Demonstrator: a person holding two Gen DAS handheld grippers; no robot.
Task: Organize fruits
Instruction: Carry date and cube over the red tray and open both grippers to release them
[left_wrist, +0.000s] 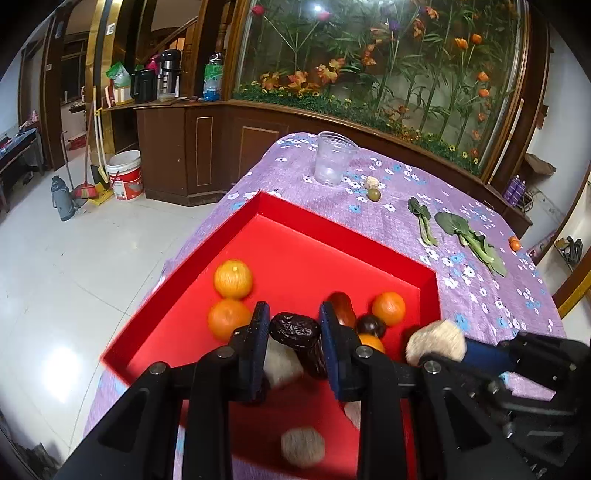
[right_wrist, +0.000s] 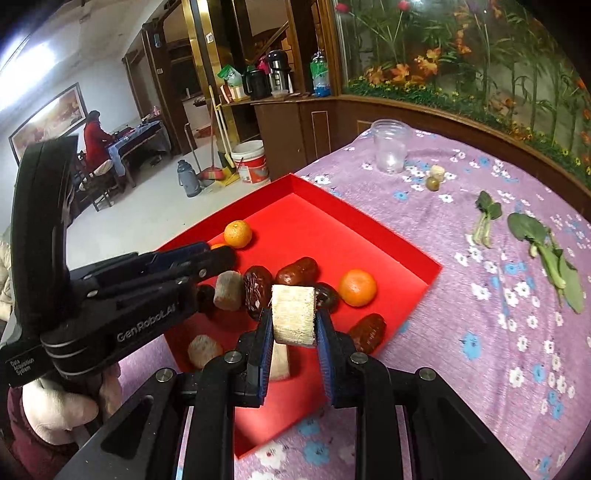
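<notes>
Right wrist view: right gripper (right_wrist: 294, 325) clamps pale fibrous cylinder chunk (right_wrist: 293, 314), axis across jaws, above shallow red cardboard tray (right_wrist: 369, 236); left gripper (left_wrist: 293, 325) pinches wrinkled dark date (left_wrist: 295, 330) over same tray

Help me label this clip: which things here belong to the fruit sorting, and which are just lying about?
Part of the job:
left gripper, shut on a dark date
right gripper, shut on a pale chunk
red tray
oranges

Lying about:
plastic cup
greens
</notes>
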